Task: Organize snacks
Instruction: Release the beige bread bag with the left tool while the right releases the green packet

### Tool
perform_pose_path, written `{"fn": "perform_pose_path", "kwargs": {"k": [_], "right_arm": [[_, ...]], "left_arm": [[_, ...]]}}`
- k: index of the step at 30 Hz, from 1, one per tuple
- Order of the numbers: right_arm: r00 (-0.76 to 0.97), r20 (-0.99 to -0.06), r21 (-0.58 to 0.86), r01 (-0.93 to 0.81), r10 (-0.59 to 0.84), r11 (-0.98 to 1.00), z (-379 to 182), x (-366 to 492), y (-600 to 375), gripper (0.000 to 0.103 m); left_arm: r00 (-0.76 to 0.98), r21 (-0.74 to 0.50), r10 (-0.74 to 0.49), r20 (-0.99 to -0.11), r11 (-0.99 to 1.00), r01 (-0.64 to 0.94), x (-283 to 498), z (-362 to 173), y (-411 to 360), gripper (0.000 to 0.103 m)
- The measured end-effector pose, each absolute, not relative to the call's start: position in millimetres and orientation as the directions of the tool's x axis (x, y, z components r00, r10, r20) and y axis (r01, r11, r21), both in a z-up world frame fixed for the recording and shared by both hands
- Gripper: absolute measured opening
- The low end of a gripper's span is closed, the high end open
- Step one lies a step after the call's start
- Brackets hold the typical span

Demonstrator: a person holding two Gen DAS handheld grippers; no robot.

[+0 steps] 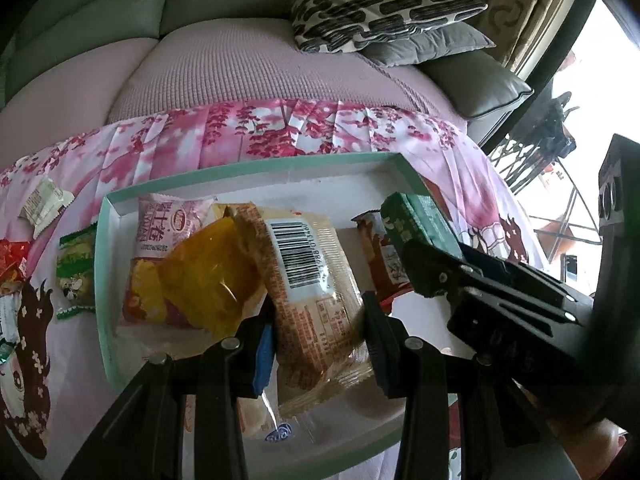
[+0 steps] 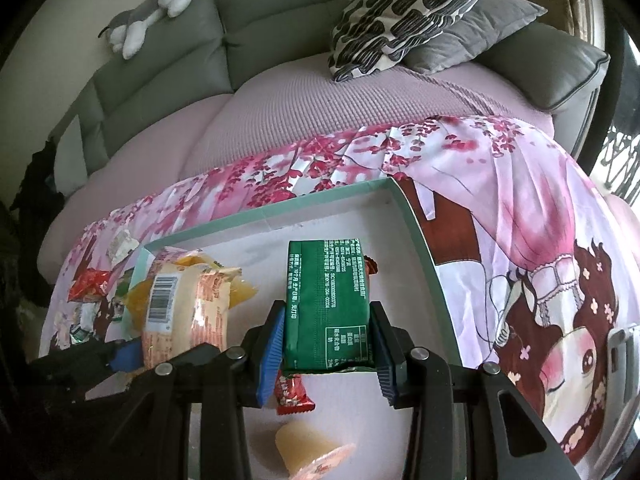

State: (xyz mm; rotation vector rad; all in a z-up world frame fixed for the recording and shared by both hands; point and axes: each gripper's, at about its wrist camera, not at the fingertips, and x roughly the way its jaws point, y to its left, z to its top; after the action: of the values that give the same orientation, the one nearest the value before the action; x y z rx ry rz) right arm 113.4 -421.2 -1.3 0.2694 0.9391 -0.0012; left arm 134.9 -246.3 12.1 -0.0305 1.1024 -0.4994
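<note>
My left gripper (image 1: 318, 332) is shut on a clear bread packet with a barcode (image 1: 312, 280) and holds it over the shallow white tray with a mint-green rim (image 1: 256, 164). The packet also shows in the right wrist view (image 2: 180, 312). My right gripper (image 2: 328, 344) is shut on a green snack packet (image 2: 326, 304), also over the tray (image 2: 272, 210); the green packet shows in the left wrist view (image 1: 420, 220). In the tray lie an orange jelly cup (image 1: 204, 276), a pink packet (image 1: 160, 224), a red candy (image 2: 292, 396) and a pale jelly cup (image 2: 304, 448).
Loose snacks lie left of the tray on the pink floral cloth (image 1: 280, 128): a white packet (image 1: 44, 200), a green packet (image 1: 76, 264) and a red one (image 1: 12, 256). Behind is a sofa with patterned (image 2: 404, 12) and grey cushions and a plush toy (image 2: 148, 12).
</note>
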Motion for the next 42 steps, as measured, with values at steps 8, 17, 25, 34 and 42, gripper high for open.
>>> {"fn": "perform_pose_path", "kwargs": {"k": [8, 17, 25, 34, 42], "right_arm": [[0.584, -0.804, 0.214, 0.108, 0.112, 0.971, -6.8, 123.8, -418.1, 0.043], [0.585, -0.803, 0.207, 0.094, 0.114, 0.974, -6.2, 128.4, -412.5, 0.044], [0.593, -0.797, 0.207, 0.091, 0.114, 0.974, 0.4, 125.3, -412.3, 0.046], [0.608, -0.786, 0.209, 0.09, 0.113, 0.974, 13.3, 120.5, -410.8, 0.053], [0.589, -0.802, 0.181, 0.083, 0.099, 0.98, 13.3, 114.4, -408.4, 0.056]], "left_arm": [[0.35, -0.265, -0.39, -0.852, 0.897, 0.355, 139.5, 5.2, -244.1, 0.042], [0.337, -0.278, -0.39, -0.857, 0.901, 0.334, 141.7, 5.5, -239.6, 0.043], [0.341, -0.265, -0.379, -0.86, 0.904, 0.336, 137.7, 13.5, -238.1, 0.051], [0.369, -0.25, -0.374, -0.851, 0.906, 0.342, 131.0, 26.3, -231.8, 0.055], [0.433, -0.254, -0.356, -0.828, 0.927, 0.276, 133.4, 46.7, -205.4, 0.056]]}}
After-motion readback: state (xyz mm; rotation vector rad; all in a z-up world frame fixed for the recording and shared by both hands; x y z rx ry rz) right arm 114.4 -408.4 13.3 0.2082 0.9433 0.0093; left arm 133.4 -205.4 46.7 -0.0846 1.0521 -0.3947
